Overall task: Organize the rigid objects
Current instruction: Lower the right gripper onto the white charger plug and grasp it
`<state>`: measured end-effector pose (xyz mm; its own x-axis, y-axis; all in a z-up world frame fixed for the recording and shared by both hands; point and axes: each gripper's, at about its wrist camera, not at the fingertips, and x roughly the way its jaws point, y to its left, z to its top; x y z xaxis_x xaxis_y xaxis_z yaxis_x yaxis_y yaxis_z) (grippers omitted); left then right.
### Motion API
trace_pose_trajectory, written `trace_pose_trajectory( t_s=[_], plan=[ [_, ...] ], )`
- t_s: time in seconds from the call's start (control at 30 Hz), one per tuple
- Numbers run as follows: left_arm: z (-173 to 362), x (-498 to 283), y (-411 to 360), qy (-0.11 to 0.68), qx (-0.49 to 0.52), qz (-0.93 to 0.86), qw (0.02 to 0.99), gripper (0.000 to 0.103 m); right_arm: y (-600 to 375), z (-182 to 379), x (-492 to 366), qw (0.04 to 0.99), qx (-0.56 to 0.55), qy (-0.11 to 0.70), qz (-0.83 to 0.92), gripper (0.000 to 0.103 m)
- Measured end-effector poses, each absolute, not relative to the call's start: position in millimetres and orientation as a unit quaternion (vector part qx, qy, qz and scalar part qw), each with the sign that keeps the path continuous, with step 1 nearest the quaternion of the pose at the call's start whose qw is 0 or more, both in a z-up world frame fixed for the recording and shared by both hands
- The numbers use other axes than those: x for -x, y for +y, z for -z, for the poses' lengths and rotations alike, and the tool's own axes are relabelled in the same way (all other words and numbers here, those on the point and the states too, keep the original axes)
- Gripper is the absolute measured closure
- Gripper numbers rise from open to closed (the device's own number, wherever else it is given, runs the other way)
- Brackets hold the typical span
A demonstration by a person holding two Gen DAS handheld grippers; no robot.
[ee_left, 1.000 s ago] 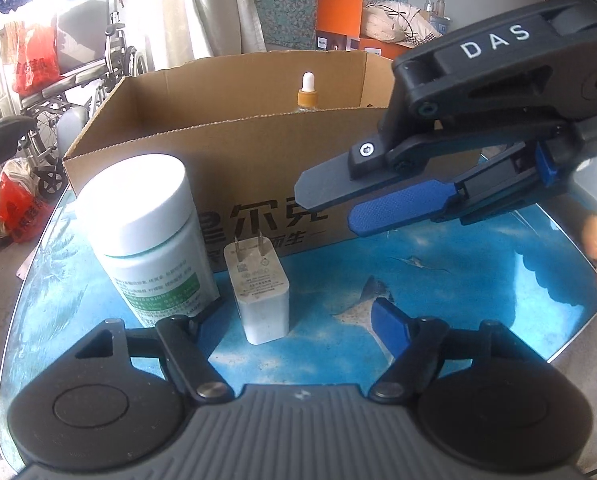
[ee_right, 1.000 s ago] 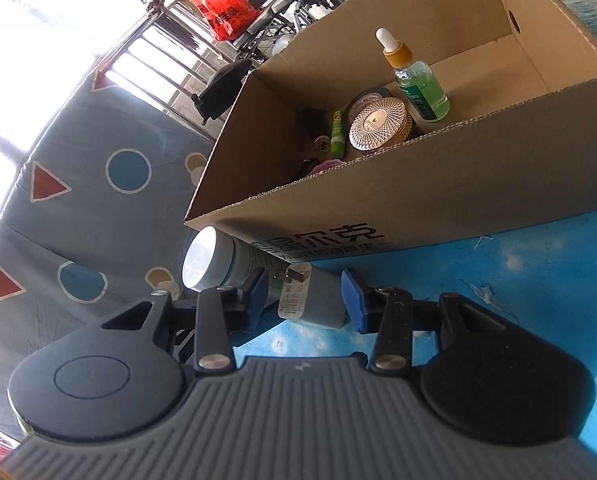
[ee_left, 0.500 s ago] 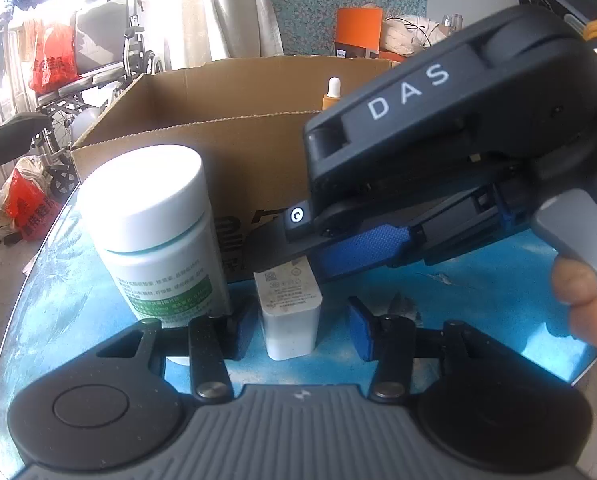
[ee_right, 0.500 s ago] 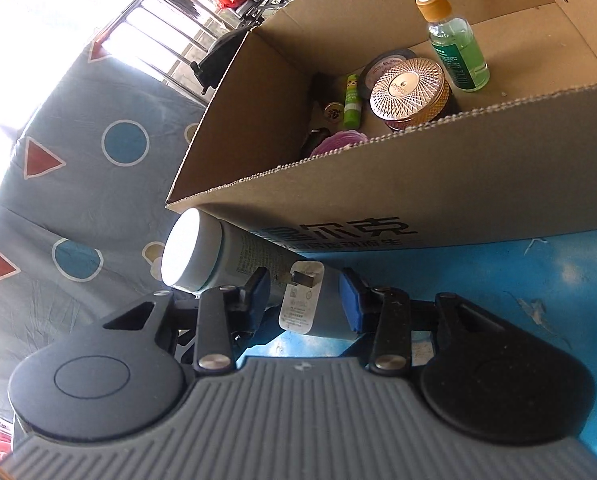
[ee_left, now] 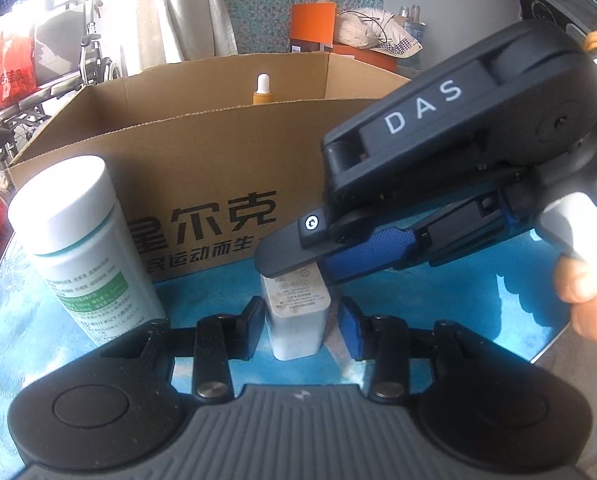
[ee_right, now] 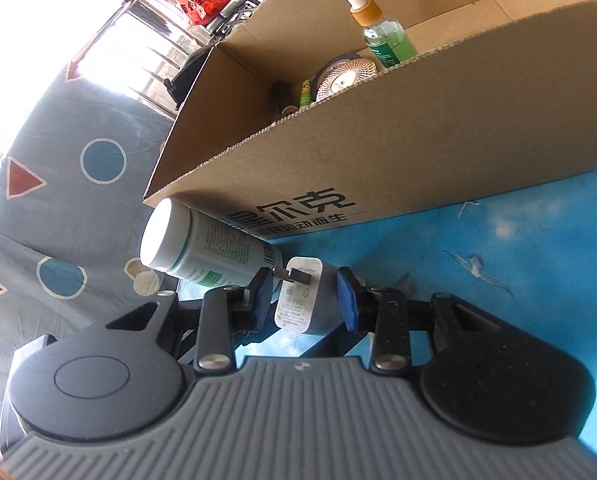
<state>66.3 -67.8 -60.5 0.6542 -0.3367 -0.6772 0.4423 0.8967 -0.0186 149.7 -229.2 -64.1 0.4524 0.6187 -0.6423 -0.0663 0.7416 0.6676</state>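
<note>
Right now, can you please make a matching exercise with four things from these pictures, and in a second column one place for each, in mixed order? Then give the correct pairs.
Things:
1. white charger
2. white-capped bottle
3. dropper bottle
4. cardboard box

Places:
A. upright inside the box, near its back wall
B. on the blue table, behind the charger and the bottle
C. between the fingers of both grippers
D. on the table, beside the charger, outside the box

Pairs: 1-C, 2-D, 3-A, 4-B
</note>
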Motion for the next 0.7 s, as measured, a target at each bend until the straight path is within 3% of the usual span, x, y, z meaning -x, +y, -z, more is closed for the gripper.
trace_pose_trajectory(
  t_s=[0.7],
  plan=[
    [67,-53,-108,0.381,-0.123,0.27,0.876,0.057,-274,80,-114,0.8,-0.335,0.469,-0.168,0.065]
  ],
)
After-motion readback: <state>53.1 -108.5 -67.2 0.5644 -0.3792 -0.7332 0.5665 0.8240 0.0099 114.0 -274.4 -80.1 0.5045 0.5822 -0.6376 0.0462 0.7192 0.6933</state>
